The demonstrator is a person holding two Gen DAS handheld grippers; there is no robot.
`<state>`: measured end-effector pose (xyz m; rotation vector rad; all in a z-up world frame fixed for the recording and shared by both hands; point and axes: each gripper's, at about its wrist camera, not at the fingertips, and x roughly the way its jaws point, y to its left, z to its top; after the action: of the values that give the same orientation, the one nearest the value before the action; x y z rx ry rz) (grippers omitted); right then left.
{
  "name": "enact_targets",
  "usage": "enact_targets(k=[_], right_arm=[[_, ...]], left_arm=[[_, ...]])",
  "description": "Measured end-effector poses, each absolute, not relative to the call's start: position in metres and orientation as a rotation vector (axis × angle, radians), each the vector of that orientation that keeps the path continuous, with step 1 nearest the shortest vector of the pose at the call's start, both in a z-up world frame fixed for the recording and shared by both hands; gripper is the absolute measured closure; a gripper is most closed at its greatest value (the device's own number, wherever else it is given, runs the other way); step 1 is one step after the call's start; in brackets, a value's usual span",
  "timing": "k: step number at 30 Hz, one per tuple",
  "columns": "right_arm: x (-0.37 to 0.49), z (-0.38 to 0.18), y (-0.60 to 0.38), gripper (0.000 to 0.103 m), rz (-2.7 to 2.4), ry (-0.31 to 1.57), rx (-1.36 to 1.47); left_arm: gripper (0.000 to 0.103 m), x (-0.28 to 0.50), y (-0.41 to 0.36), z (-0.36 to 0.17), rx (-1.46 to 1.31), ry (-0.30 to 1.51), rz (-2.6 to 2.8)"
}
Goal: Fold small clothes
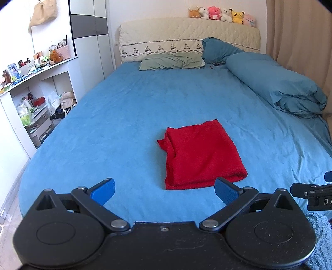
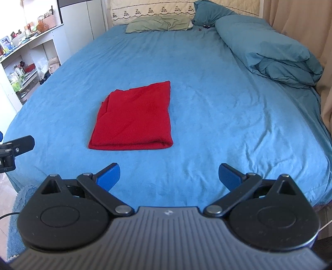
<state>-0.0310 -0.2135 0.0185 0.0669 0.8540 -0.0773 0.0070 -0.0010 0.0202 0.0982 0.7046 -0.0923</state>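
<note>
A red cloth (image 1: pixel 200 154) lies folded into a neat rectangle on the blue bed sheet (image 1: pixel 124 116); it also shows in the right wrist view (image 2: pixel 134 118). My left gripper (image 1: pixel 164 192) is open and empty, held just short of the cloth's near edge. My right gripper (image 2: pixel 169 176) is open and empty, a little back from the cloth and to its right. Part of the right gripper (image 1: pixel 311 192) shows at the edge of the left wrist view, and part of the left gripper (image 2: pixel 14 148) at the edge of the right wrist view.
A rolled blue duvet (image 1: pixel 276 83) lies along the bed's right side. Green (image 1: pixel 172 61) and blue (image 1: pixel 217 48) pillows lie at the headboard, with plush toys (image 1: pixel 222 13) on top. White shelves (image 1: pixel 35 93) full of clutter stand left of the bed. A curtain (image 2: pixel 300 22) hangs at right.
</note>
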Motion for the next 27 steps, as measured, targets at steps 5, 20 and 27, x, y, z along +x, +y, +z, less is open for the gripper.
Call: enact_targets(k=[5,20,27], right_arm=[[-0.0308,0.0189,-0.2162,0.000,-0.081,0.851,0.071],[-0.0316,0.0179,-0.2148,0.000,-0.078,0.852,0.079],[-0.0316,0.0177,-0.2134,0.000,-0.080,0.852,0.081]], left_arm=[[0.000,0.0065,0.0005,0.0209,0.097,0.701,-0.089],[0.000,0.0037,0.0010,0.0229,0.103,0.692,-0.081],[0.000,0.0031,0.0016,0.0232,0.105,0.689,-0.082]])
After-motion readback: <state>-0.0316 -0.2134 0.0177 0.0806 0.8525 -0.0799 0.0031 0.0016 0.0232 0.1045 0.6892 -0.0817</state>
